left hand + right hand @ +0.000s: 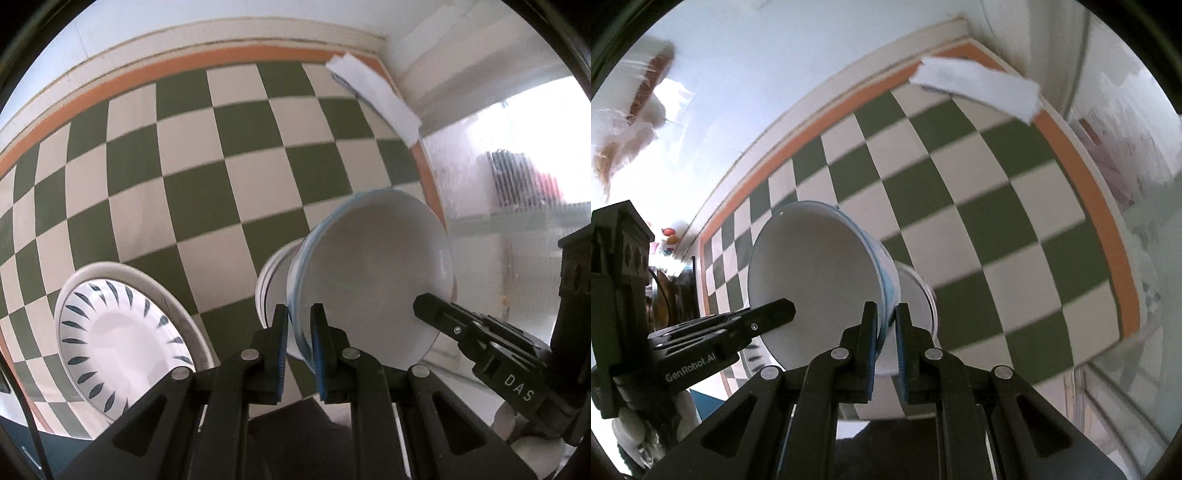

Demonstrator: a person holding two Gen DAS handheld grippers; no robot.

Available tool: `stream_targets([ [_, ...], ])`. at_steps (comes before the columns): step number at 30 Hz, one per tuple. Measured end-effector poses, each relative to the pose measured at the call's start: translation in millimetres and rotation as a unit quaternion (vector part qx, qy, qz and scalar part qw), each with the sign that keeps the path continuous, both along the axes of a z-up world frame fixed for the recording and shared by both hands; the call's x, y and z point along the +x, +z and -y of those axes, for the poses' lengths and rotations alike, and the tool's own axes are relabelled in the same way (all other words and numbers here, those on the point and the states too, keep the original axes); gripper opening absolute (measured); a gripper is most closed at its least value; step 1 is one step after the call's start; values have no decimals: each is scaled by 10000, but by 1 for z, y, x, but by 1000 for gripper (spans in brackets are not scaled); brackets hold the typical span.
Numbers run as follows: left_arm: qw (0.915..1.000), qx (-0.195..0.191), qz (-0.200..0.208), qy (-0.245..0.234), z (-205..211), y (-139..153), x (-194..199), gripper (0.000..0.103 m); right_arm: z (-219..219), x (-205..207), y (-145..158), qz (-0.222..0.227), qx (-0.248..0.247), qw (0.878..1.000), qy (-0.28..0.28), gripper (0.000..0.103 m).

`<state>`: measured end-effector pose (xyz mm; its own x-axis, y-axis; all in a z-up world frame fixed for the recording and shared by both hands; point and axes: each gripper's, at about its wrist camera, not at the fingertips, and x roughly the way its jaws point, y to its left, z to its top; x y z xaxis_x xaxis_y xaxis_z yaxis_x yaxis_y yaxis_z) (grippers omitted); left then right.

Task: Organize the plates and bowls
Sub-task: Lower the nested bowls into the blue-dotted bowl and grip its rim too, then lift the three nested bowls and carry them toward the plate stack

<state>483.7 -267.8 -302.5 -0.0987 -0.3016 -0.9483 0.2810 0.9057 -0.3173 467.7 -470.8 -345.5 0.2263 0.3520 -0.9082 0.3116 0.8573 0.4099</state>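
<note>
Left wrist view: the left gripper (300,341) has its blue-padded fingers (320,354) pinching the near rim of a bowl (373,280), one pad outside the wall and one inside. The bowl is white within, smooth and bare, with a thin blue line round its lip and pale blue banding on the outer wall. It is tipped on its side, its mouth turned toward the right of the frame, and hangs above a green-and-white checked cloth (207,166) with an orange border. Behind its base sits a second white vessel (271,280), mostly hidden. To the lower left on the cloth lies a white plate (122,332) with dark blue leaf-shaped dashes fanning round its rim. The right gripper (428,306) reaches in from the right, its black tip lying against the bowl's far rim. A folded white paper (373,96) lies at the cloth's far corner.

Right wrist view: the right gripper (887,332) has its fingers (900,343) clamped on the wall of the same bowl (812,273), whose mouth here faces left; the blue stripes on the outside show clearly just above the pads. The white vessel (918,295) sits directly behind it. The left gripper (783,308) comes in from the left, its tip over the opposite rim. The checked cloth (979,206) spreads beneath, the white paper (979,86) at its far edge.
</note>
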Motion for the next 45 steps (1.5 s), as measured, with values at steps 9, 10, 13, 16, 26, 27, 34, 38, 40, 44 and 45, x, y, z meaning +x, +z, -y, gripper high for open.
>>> stream_targets([
  [9, 9989, 371, -144, -253, 9, -31, -12, 10, -2, -11, -28, -225, -9, 9997, -121, 11],
  [10, 9987, 416, -142, -268, 9, -33, -13, 10, -3, -11, -30, -245, -38, 9996, -114, 11],
  [13, 9982, 509, -145, -285, 12, -39, -15, 10, -6, -10, -35, -305, -103, 9995, -58, 11],
  [16, 9978, 583, -120, -304, 14, -41, -15, 10, -6, -8, -37, -325, -168, 9993, -17, 11],
  [26, 9971, 717, -49, -240, 14, -43, -14, 10, -9, -2, -43, -447, -176, 9988, 29, 11],
  [27, 9971, 727, -42, -226, 14, -43, -14, 10, -9, -3, -44, -471, -165, 9987, 26, 11],
  [34, 9970, 749, -63, -180, 10, -45, -13, 10, -11, 0, -51, -565, -154, 9983, 53, 12],
  [38, 9972, 728, -63, -164, 10, -45, -14, 11, -10, 2, -52, -602, -76, 9981, 37, 14],
  [40, 9975, 685, -71, -140, 9, -44, -14, 11, -9, 3, -50, -598, -45, 9982, 5, 14],
  [44, 9980, 627, 45, -118, 5, -33, -18, 11, -6, 1, -43, -534, -100, 9985, -14, 14],
  [45, 9981, 601, 110, -126, 4, -28, -20, 11, -7, 0, -39, -484, -147, 9987, 13, 14],
])
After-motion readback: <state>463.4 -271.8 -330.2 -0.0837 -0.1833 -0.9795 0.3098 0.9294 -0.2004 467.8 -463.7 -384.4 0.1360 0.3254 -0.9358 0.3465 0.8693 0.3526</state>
